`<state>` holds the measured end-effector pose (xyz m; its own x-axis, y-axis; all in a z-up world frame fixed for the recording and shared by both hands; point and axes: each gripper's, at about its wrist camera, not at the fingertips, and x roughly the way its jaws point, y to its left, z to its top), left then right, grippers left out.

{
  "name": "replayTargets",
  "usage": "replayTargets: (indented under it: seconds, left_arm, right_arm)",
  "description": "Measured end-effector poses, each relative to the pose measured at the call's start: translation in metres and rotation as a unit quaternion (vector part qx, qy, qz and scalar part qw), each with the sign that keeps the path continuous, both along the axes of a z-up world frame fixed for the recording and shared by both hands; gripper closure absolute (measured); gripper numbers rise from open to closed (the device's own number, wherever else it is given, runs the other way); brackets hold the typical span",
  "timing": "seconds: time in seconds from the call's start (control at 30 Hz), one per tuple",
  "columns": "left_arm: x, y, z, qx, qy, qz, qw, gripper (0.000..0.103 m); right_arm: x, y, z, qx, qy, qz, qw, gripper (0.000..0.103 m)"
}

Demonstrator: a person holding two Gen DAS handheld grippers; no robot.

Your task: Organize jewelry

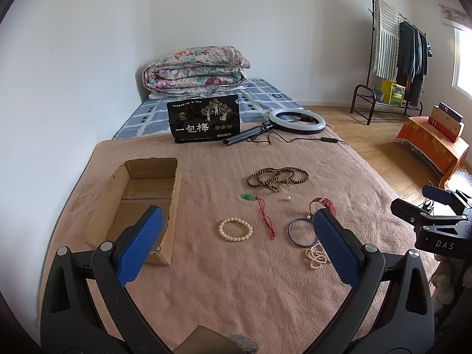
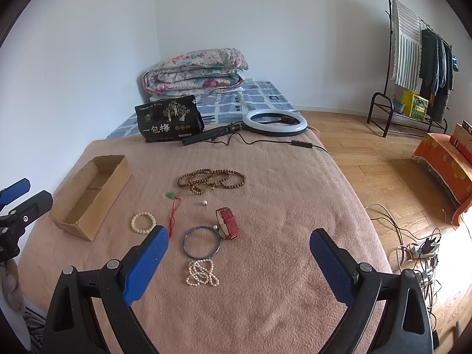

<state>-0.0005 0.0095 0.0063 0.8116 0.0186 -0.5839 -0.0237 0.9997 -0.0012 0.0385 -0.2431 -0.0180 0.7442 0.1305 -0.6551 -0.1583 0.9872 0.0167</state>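
Both grippers hover w/ jaws wide, nothing held.
Left gripper [image 1: 237,237], right gripper [image 2: 239,253] over pink blanket [image 2: 265,206]; jewelry incl. brown wooden bead strand [image 2: 211,180], cream bead bracelet [image 2: 143,222] lies right of open cardboard box [image 1: 138,200].

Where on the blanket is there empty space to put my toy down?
The pink blanket lies bare right of the red watch, out to its edge, and between the cardboard box and the white bead bracelet. It is crowded in the middle, from the brown beads down to the pearl necklace.
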Motion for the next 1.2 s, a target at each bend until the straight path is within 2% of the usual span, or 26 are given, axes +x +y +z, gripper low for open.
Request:
replayTargets:
  seconds: [1.2]
  left_arm:
    - [-0.0005,0.0009,0.0000,0.001,-0.002,0.000,1.0000,0.000]
  right_arm:
    - [0.0003,0.0033,-0.0039,-0.002,0.006,0.002,1.000,0.005]
